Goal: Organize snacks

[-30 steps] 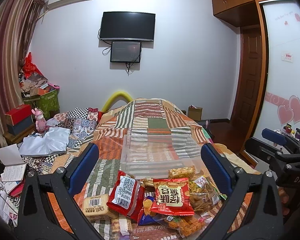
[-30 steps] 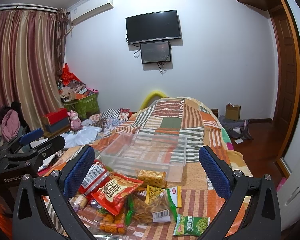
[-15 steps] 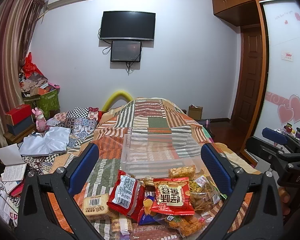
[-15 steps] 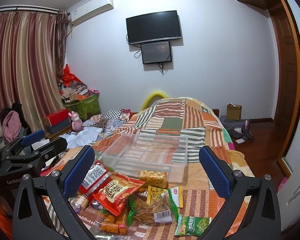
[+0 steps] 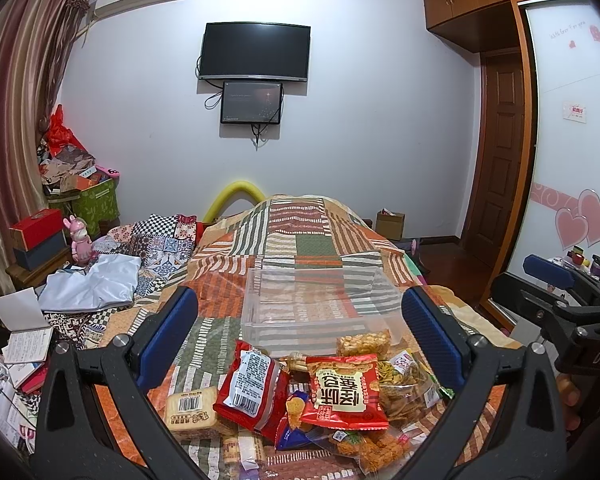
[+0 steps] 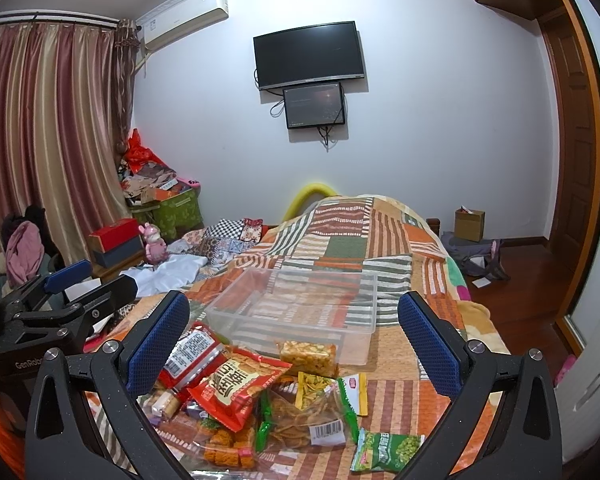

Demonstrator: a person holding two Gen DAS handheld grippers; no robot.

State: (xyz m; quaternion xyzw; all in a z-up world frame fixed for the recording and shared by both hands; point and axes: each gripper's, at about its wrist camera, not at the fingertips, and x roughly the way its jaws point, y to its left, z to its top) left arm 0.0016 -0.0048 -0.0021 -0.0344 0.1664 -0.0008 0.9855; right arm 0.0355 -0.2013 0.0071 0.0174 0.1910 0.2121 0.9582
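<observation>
A pile of snack packets lies on the patchwork bedspread (image 5: 300,236). It holds a red packet with yellow lettering (image 5: 342,390) (image 6: 236,386), a red packet with a white label (image 5: 252,386) (image 6: 190,354), a beige biscuit pack (image 5: 190,406), an orange bar (image 5: 364,342) (image 6: 309,356), a clear bag of sticks (image 6: 308,420) and a green pea packet (image 6: 388,450). Behind the pile stands an empty clear plastic bin (image 5: 320,306) (image 6: 300,304). My left gripper (image 5: 300,336) hovers open above the pile. My right gripper (image 6: 294,338) also hangs open over it, holding nothing.
Clothes and a checked quilt (image 5: 156,240) lie left of the pile. Boxes and a pink toy (image 5: 80,238) stand by the curtain. Notebooks (image 5: 24,332) sit at the bed's left side. A door (image 5: 500,152) and wooden floor are to the right.
The right gripper has drifted slightly, shifting its view a little rightward. The left gripper and the snacks have not moved.
</observation>
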